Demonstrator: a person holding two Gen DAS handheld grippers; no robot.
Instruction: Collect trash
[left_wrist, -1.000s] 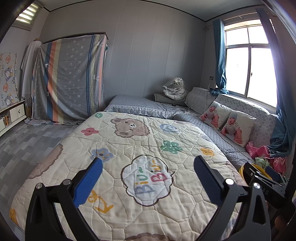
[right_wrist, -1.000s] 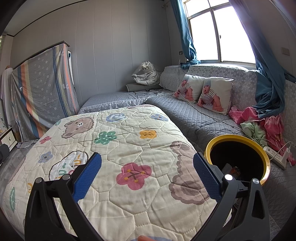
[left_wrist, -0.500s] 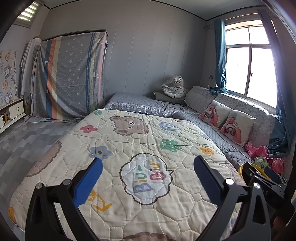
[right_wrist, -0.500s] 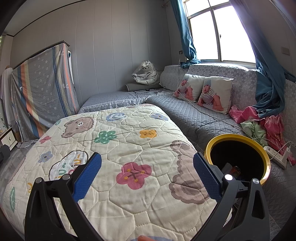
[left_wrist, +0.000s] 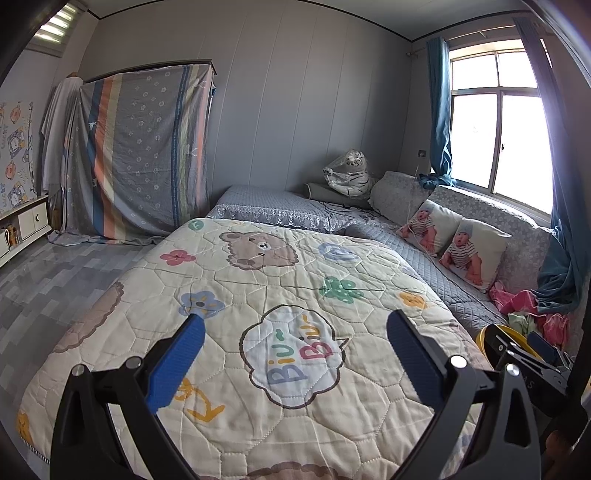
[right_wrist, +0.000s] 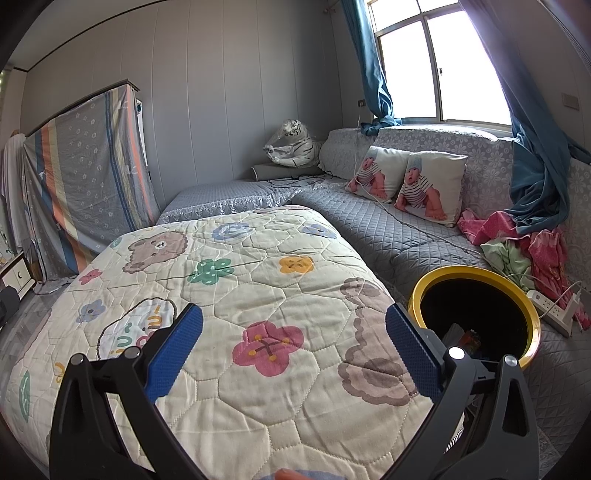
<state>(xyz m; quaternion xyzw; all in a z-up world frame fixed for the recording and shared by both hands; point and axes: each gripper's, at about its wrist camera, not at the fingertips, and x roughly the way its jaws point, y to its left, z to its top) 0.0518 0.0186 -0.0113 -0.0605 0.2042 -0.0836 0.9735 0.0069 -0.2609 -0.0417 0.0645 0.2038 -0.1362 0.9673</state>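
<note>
Trash bin (right_wrist: 524, 306), yellow-rimmed, sits beside the quilt (right_wrist: 258, 295); left tongs (left_wrist: 295, 350) and right tongs (right_wrist: 293, 339) both gape wide, empty

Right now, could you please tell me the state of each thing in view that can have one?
Left tongs: open, empty, above the quilt.
Right tongs: open, empty, above the quilt.
Yellow-rimmed bin: upright, open-topped, a few items inside.
Quilt: spread flat on the bed.
Curtains: drawn aside.
Power strip: a plug in it.
Pink clothes: crumpled in a heap.
</note>
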